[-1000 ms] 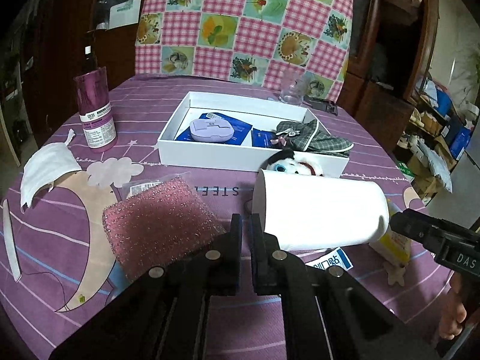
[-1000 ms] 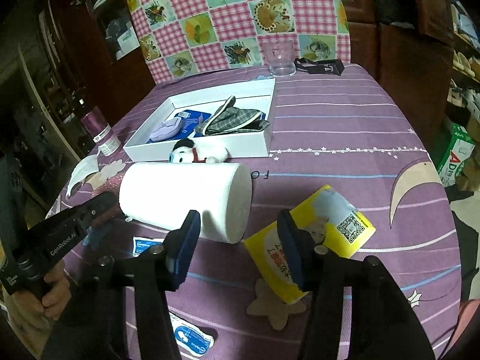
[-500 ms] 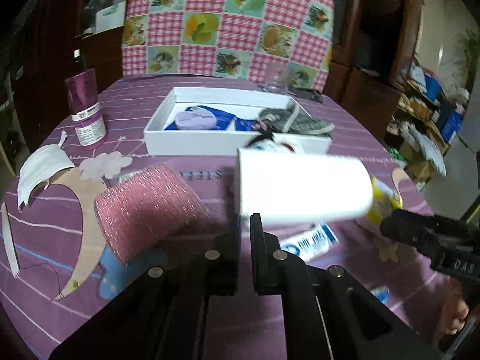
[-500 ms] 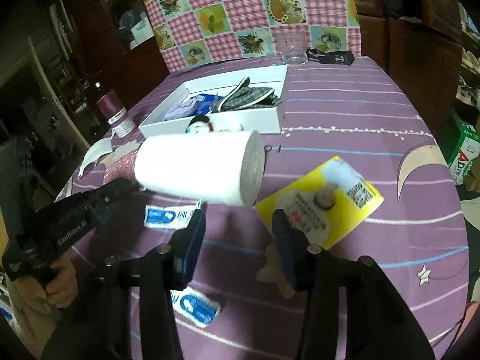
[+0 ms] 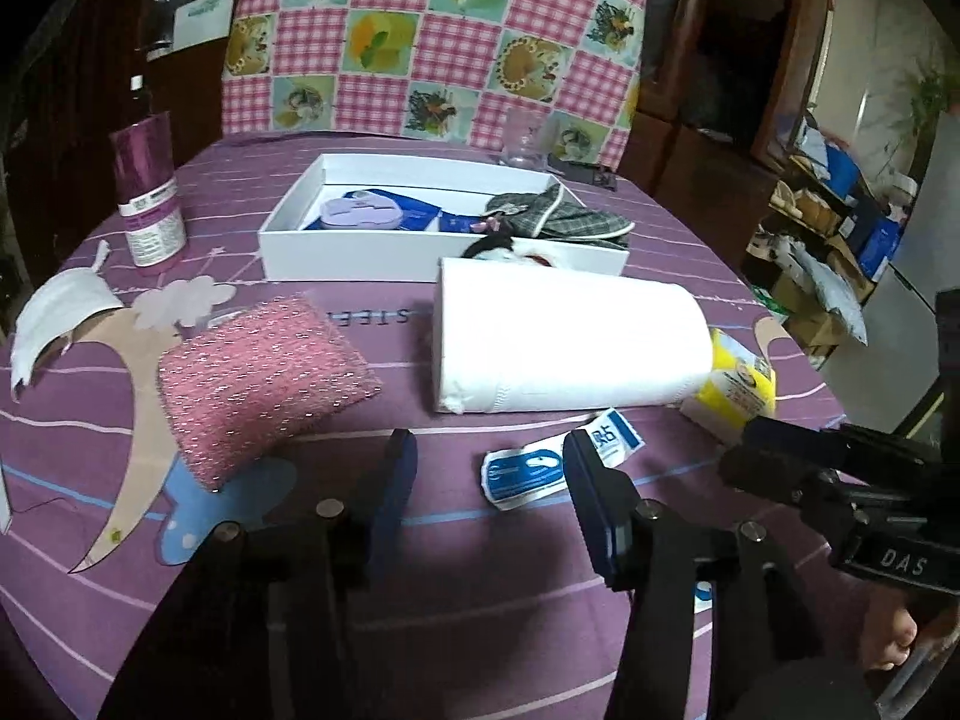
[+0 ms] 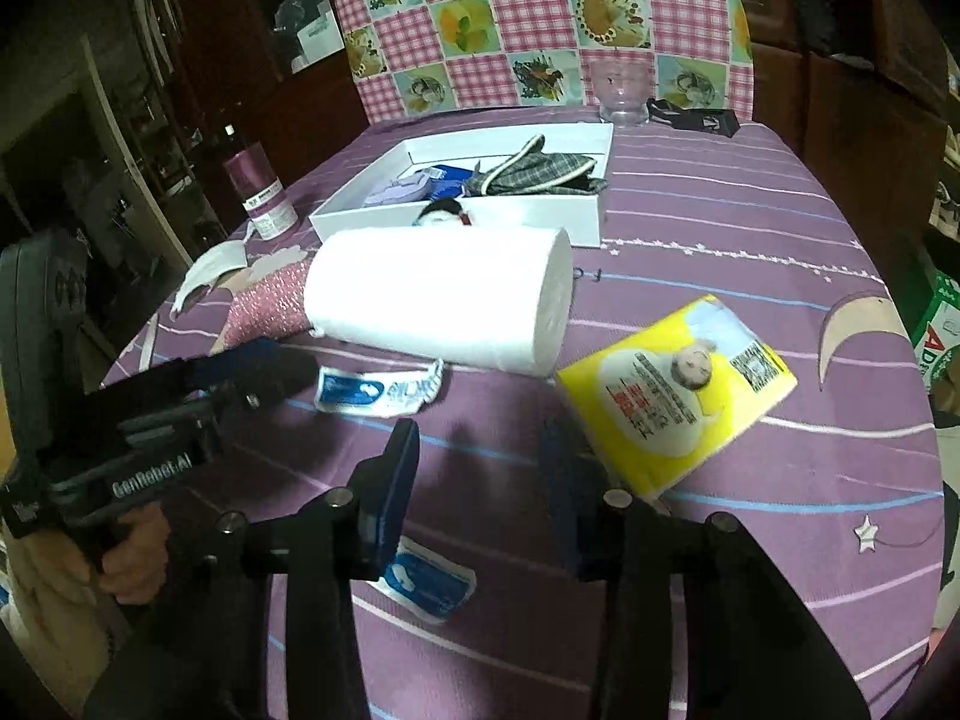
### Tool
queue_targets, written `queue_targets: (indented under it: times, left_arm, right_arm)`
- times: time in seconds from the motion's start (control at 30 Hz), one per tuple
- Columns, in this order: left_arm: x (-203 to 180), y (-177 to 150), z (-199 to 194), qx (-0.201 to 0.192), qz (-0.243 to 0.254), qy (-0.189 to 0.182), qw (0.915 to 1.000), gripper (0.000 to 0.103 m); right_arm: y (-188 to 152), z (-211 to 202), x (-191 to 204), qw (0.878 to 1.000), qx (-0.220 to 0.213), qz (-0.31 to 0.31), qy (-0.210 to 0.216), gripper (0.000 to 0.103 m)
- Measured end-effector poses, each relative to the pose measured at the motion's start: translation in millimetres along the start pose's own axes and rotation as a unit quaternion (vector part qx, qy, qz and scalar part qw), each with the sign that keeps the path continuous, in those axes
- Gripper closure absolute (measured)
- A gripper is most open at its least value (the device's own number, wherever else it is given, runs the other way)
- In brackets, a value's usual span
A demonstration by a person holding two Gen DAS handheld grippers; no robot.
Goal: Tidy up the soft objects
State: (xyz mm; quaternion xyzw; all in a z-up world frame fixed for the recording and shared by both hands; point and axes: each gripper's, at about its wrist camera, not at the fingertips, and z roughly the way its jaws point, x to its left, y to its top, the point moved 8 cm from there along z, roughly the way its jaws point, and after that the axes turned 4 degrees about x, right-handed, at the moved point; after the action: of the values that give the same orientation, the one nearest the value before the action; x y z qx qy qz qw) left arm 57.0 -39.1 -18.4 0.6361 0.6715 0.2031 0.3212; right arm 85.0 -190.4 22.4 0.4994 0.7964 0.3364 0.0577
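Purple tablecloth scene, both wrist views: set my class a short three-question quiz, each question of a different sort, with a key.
1. True or false: the white paper roll stands upright inside the white box.
2. Which lies to the left of the roll in the left wrist view? A. pink sponge B. yellow packet C. clear glass
3. Fill in: the plaid cloth item lies in the white ____.

Key
1. False: it lies on its side on the tablecloth, in front of the box.
2. A
3. box
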Motion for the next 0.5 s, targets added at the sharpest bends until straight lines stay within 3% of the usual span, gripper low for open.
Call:
queue_targets:
  times: [0.13,0.5]
  left_arm:
    - [-1,-3,5,0.010,0.009,0.020,0.9997,0.052]
    - [14,-2,4,0.010,-0.006,0.054,0.9985,0.052]
  right_arm:
    - [12,12,13,0.999,0.017,0.000,0.031,0.062]
    - [15,58,23,0.993,0.096,0.032,0.057,0.079]
